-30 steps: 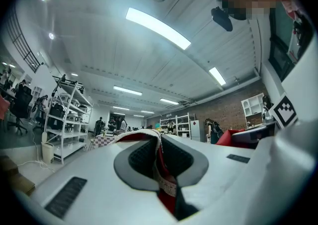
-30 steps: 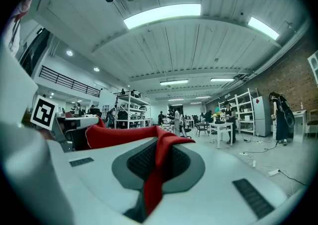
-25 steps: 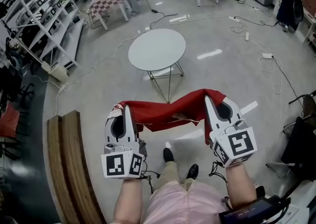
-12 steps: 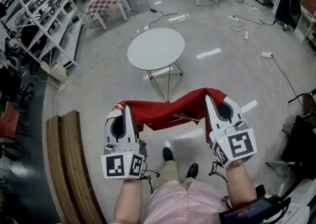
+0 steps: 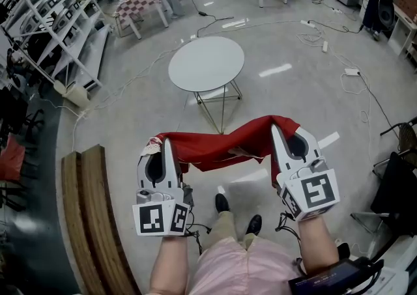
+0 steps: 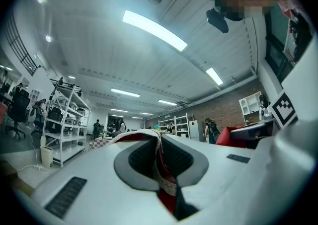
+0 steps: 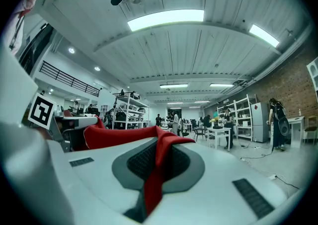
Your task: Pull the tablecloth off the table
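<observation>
Red tablecloth (image 5: 218, 144) is hanging as a sagging span between both grippers, well clear of the near edge of the bare round table (image 5: 206, 64), and nothing is shifting from a second ago. The left gripper (image 5: 168, 147) and the right gripper (image 5: 274, 132) are each clamping one end, jaws nearly together on fabric. The removal is judged complete; the cloth is merely being held.

left gripper (image 6: 160, 137) clamping red tablecloth (image 6: 160, 162)

The red fabric tablecloth (image 5: 218, 149) hung bunched and sagging in midair, well clear of the bare round white table (image 5: 206, 64).
</observation>
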### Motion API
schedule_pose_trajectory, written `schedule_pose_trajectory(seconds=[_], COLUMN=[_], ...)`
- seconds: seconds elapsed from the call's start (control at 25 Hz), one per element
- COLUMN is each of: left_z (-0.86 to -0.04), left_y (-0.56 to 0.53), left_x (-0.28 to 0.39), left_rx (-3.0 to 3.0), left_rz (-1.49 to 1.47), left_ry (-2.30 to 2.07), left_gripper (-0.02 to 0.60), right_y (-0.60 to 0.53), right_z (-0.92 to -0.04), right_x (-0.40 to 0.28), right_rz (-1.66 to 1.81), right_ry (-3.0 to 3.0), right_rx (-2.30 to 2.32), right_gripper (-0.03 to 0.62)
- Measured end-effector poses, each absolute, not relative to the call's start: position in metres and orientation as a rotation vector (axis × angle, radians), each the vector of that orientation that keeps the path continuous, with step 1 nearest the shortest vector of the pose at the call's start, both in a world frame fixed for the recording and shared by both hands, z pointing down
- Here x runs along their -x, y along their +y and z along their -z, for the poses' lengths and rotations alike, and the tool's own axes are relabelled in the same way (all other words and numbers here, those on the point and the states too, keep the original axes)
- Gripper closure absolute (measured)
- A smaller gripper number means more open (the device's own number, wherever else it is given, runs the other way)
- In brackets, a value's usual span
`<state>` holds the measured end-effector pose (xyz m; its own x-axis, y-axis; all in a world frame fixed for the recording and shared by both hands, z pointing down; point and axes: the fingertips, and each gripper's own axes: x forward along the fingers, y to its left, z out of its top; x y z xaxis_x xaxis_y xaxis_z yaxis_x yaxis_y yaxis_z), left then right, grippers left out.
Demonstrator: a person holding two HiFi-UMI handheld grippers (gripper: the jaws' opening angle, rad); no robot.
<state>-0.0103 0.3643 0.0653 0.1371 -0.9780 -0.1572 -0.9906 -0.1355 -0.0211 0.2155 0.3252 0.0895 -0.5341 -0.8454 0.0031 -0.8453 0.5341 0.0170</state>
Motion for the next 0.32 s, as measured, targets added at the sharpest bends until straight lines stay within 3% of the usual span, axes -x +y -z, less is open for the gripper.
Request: schedule_pose_trajectory(seconds=[0.32], left_z=[-0.0653], left_y=[0.3696], left_x=[0.0116], left_rx=[2.269], left_rz=[-0.158], left_ry=[1.982], left_gripper=[0.538], right_y=[0.3296], right_z=[-0.0894], right_x=[-0.2137], right_rz=[0.029], right_ry=[-2.744], right_rx=[-1.506], right_gripper=[0.565])
